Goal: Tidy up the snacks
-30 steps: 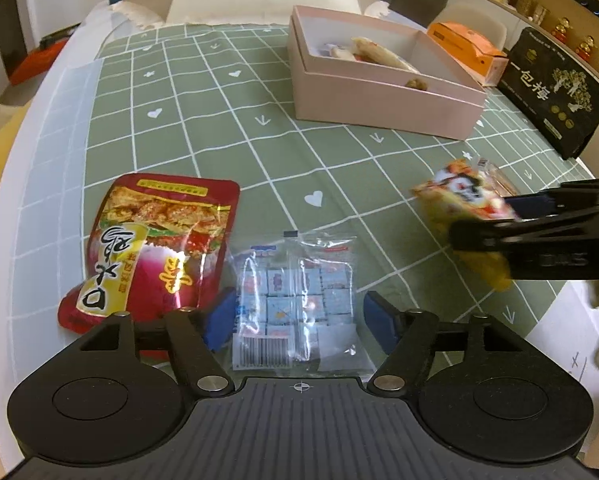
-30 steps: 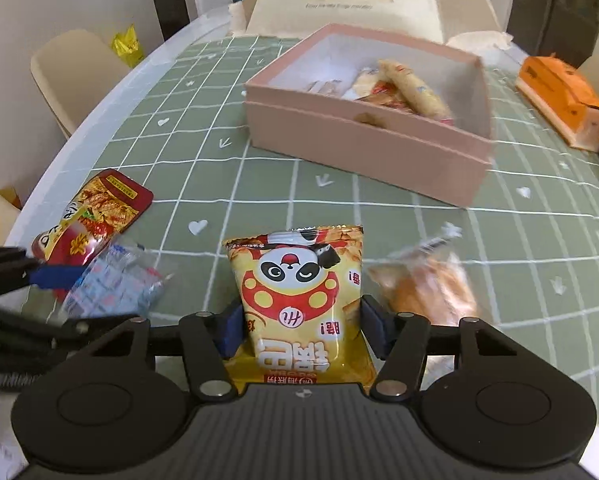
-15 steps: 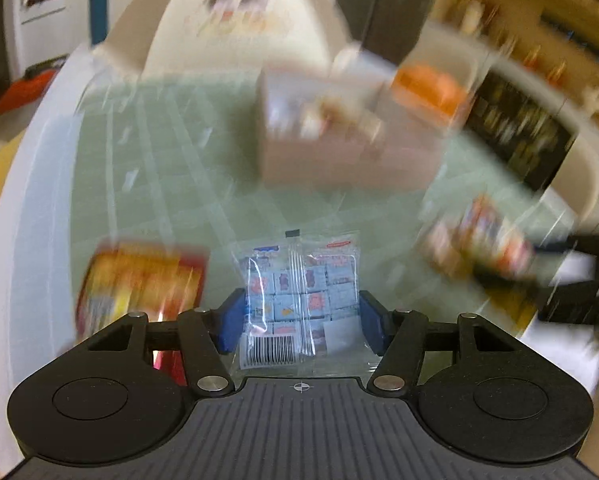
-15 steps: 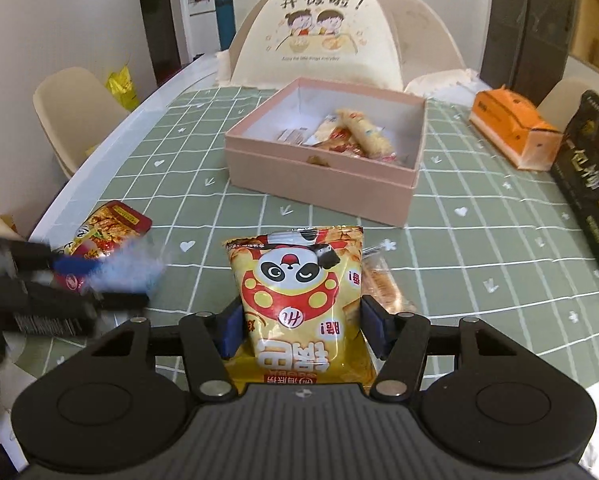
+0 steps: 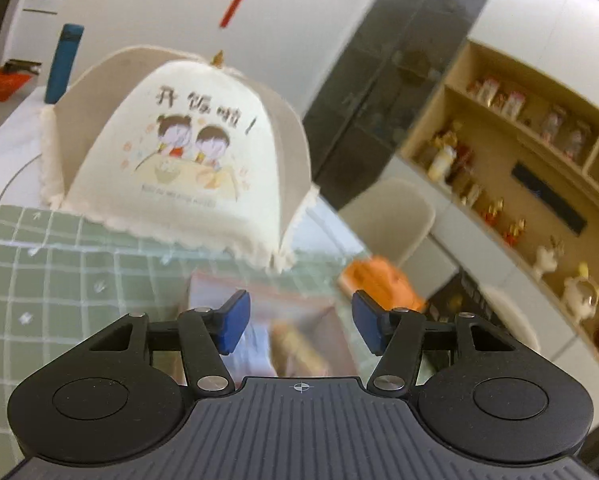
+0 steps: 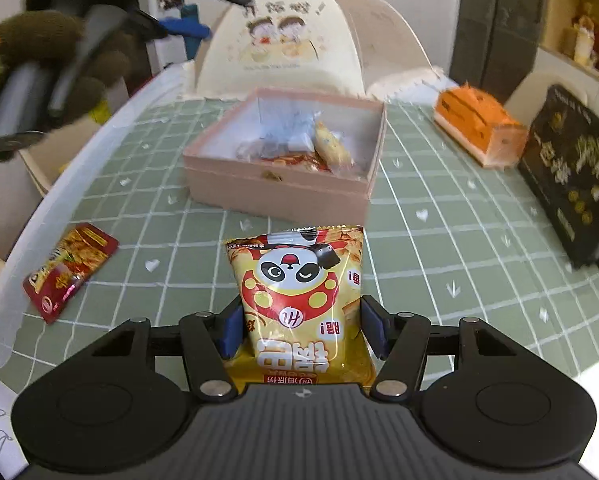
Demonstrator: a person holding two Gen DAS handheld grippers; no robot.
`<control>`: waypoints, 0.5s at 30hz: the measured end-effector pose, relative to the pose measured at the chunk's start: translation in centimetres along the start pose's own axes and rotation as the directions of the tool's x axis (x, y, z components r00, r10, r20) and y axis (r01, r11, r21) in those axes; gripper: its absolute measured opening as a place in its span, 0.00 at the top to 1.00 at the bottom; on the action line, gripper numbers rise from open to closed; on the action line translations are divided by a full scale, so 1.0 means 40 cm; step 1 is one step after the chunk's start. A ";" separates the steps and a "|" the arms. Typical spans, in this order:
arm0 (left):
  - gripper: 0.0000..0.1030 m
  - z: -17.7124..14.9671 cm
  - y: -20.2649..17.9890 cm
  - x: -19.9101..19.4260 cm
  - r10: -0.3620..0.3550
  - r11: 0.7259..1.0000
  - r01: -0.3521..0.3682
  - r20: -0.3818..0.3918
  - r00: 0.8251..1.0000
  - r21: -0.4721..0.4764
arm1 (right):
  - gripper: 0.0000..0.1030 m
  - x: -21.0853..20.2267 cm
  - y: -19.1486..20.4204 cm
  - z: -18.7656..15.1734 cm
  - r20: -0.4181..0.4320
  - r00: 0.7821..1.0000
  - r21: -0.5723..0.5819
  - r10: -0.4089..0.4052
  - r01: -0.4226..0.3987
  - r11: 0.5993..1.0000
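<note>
Left hand-held gripper (image 5: 300, 322): your blue pads (image 5: 235, 320) stand wide apart with nothing between them; it hangs above the pink box (image 5: 235, 300), which shows blurred under the fingers. In the right view you can see it raised at upper left (image 6: 187, 28), in a gloved hand (image 6: 39, 52).
Right hand-held gripper (image 6: 301, 330): you have it clenched on the panda bag (image 6: 297, 292), both pads pressing the bag's lower sides, the bag's top edge pointing away toward the box.
Box (image 6: 283, 160): open, on the green checked table (image 6: 439, 248), ahead of your right gripper and well apart from it.
Box contents: a clear packet of small blue squares (image 6: 287, 128) sits toward the back, blurred; beside it a pale long snack (image 6: 331, 146) and a reddish wrapper (image 6: 295, 160).
Red pouch (image 6: 69, 266): flat on the table at your left, near the edge, well apart from the box.
Food cover (image 5: 171, 152): cream dome with two cartoon children, behind the box.
Orange box (image 6: 479, 128): right of the pink box, apart from it.
Black box (image 6: 575, 172): at the far right edge of the table.
</note>
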State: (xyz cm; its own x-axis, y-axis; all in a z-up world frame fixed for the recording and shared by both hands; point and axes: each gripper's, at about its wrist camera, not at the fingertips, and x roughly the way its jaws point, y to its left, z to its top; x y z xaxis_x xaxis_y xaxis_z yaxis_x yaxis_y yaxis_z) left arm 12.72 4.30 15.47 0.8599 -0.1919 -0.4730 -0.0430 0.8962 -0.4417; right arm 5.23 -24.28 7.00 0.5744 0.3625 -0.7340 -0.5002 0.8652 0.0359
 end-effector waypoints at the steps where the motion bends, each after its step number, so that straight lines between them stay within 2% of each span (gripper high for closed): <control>1: 0.40 -0.023 0.017 -0.018 0.017 1.000 -0.017 -0.020 1.000 0.012 | 0.43 0.004 -0.006 -0.005 -0.012 1.000 0.008 0.008 -0.008 1.000; 4: 0.40 -0.099 0.093 -0.079 0.088 0.996 -0.086 -0.072 0.994 0.032 | 0.43 0.004 -0.017 -0.001 -0.014 1.000 0.003 0.010 -0.009 1.000; 6: 0.40 -0.153 0.165 -0.105 0.155 0.987 -0.158 -0.118 0.981 -0.013 | 0.43 -0.009 -0.027 0.036 0.014 1.000 0.003 0.026 -0.026 1.000; 8: 0.40 -0.191 0.218 -0.125 0.182 0.976 -0.198 -0.159 0.970 -0.095 | 0.43 -0.016 -0.038 0.117 0.057 0.996 0.006 0.071 -0.072 0.997; 10: 0.40 -0.220 0.251 -0.134 0.198 0.964 -0.224 -0.178 0.964 -0.142 | 0.42 -0.011 -0.045 0.227 0.112 0.991 0.013 0.074 -0.076 0.997; 12: 0.40 -0.240 0.263 -0.150 0.227 0.958 -0.254 -0.188 0.956 -0.136 | 0.32 0.006 -0.043 0.342 0.188 0.980 0.003 0.059 -0.061 0.998; 13: 0.40 -0.249 0.268 -0.164 0.244 0.954 -0.272 -0.195 0.950 -0.129 | 0.20 0.027 -0.043 0.391 0.197 0.979 -0.003 0.043 -0.044 0.999; 15: 0.40 -0.260 0.287 -0.188 0.276 0.947 -0.302 -0.202 0.940 -0.109 | 0.20 0.070 -0.049 0.454 0.173 0.985 -0.010 0.023 -0.021 1.000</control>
State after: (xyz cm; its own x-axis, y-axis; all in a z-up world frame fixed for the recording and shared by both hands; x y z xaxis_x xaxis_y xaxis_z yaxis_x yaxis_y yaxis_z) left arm 0.49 11.88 6.03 0.6935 -0.0135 -0.7203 -0.3557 0.8630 -0.3587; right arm 19.60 -18.68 17.17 0.6664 0.4364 -0.6045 -0.5187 0.8538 0.0445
